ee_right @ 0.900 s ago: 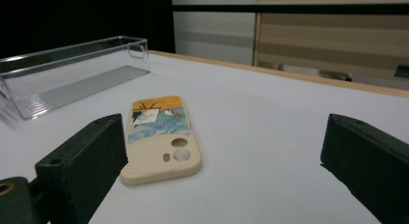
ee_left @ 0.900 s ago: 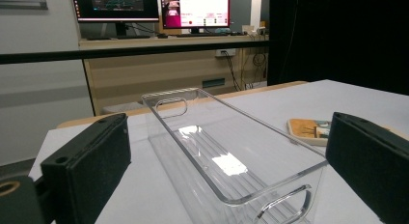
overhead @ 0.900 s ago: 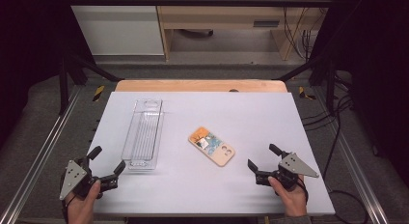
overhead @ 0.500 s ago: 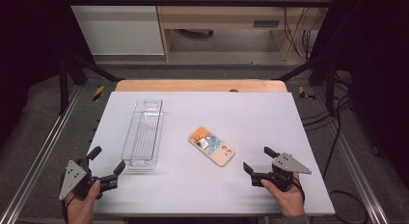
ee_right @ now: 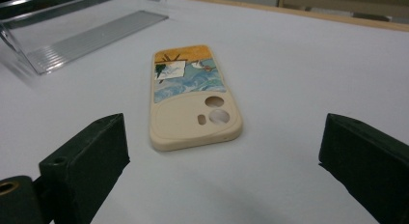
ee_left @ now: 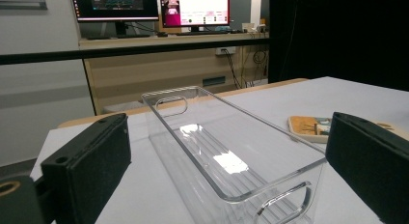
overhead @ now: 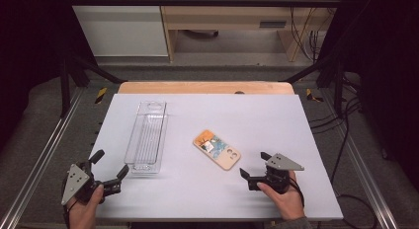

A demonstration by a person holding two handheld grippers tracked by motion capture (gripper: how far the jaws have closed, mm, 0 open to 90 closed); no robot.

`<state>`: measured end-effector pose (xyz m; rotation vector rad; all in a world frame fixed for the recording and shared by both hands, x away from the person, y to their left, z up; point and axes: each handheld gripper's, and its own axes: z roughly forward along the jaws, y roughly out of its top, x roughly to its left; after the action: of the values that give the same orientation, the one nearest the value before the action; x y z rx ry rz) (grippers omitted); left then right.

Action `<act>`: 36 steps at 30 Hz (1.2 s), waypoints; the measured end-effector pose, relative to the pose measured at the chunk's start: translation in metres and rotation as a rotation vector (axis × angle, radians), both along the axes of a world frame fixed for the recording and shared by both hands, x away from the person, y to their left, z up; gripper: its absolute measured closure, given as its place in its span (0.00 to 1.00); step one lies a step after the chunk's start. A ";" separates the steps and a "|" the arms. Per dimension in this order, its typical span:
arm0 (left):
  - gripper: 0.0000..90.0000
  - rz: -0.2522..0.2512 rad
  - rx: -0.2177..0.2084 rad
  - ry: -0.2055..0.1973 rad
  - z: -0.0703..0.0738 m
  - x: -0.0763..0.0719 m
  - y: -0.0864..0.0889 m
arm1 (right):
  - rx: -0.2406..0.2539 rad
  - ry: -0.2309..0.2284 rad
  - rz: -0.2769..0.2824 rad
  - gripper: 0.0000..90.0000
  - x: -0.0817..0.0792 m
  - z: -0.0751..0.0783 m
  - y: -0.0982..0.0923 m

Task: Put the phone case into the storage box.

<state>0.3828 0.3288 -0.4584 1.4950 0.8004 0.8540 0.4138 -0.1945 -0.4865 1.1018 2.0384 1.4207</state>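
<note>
Two grippers, both spread wide, nothing held. Left gripper (overhead: 109, 164) sits at the near-left table (overhead: 296, 120) edge, clear plastic tray (overhead: 146, 135) just ahead of its jaws, near end between them in the left gripper view. Right gripper (overhead: 255, 166) is near-right; phone case (ee_right: 192, 97) lies flat just ahead, centred between its jaws, not touched.

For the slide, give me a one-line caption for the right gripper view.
Open right gripper aimed at a cream phone case lying flat on the white table, clear plastic tray beyond.
</note>
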 end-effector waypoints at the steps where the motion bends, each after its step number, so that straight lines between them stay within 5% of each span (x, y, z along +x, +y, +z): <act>1: 0.02 0.000 0.001 0.000 0.000 0.000 0.000 | -0.010 0.007 0.008 0.04 0.001 0.001 0.003; 22: 0.02 0.000 0.000 0.001 0.000 0.000 0.000 | -0.321 0.196 0.172 0.06 0.040 0.017 0.060; 36: 0.02 0.002 -0.001 0.002 0.000 0.000 0.001 | -0.448 0.302 0.199 0.06 0.064 0.018 0.078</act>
<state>0.3829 0.3300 -0.4583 1.4947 0.8040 0.8536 0.4779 -0.1161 -0.4686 0.9823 2.5749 0.8417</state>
